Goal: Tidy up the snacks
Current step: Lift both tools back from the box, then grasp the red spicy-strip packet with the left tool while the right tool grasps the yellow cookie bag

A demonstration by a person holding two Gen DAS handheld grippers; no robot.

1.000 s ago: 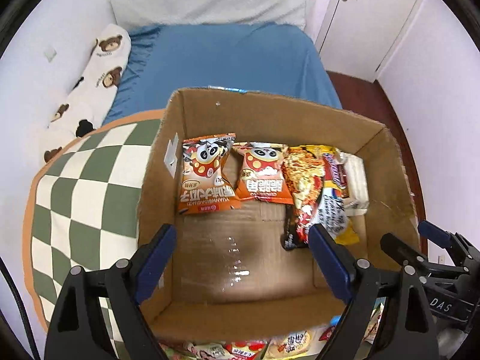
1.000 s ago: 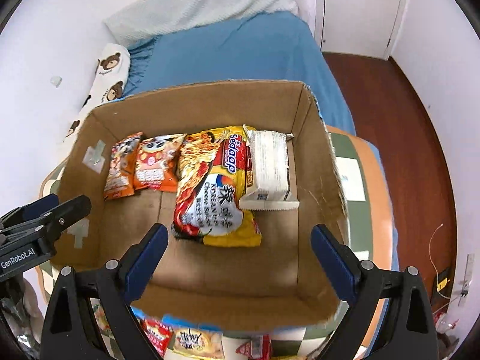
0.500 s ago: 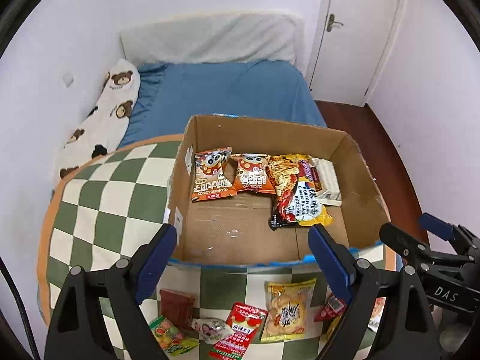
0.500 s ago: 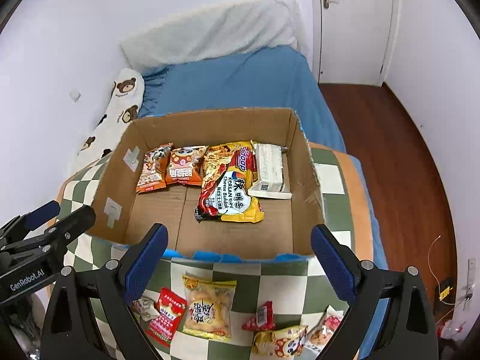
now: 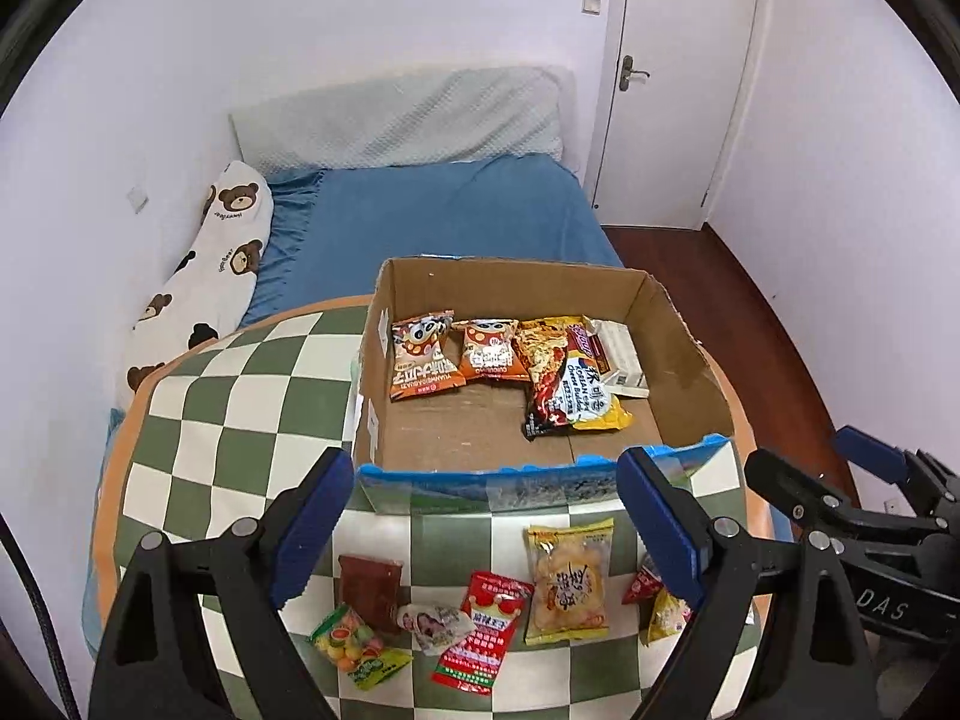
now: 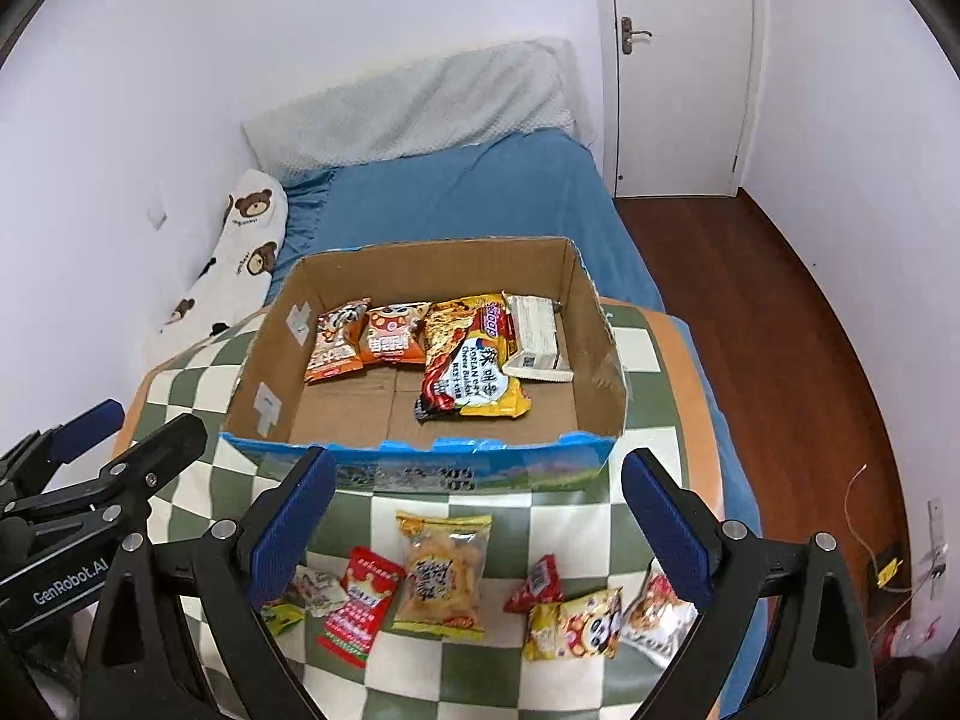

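A cardboard box (image 5: 684, 348) (image 6: 600, 354) stands on the checkered table. Inside it lie two orange panda snack bags (image 5: 420, 360) (image 6: 393, 339), a noodle packet (image 5: 570, 384) (image 6: 471, 372) and a white box (image 5: 621, 351) (image 6: 537, 336). In front of the box lie loose snacks: a yellow chip bag (image 5: 567, 579) (image 6: 441, 573), a red packet (image 5: 483, 627) (image 6: 360, 606), a dark red packet (image 5: 369, 588), a green candy bag (image 5: 354, 648), a small red triangle pack (image 6: 537, 585) and a yellow panda bag (image 6: 573, 624). My left gripper (image 5: 480, 531) and right gripper (image 6: 474, 522) are both open and empty, above the loose snacks.
The green and white checkered table (image 5: 228, 420) (image 6: 648, 468) has an orange rim. A blue bed (image 5: 432, 222) with a bear-print pillow (image 5: 204, 276) lies behind it. A white door (image 5: 672, 78) and wooden floor (image 6: 780, 324) are at the right.
Both grippers have pulled back and up from over the box. The box now looks smaller and the loose snacks in front of it have come into view. Both jaws stay open.
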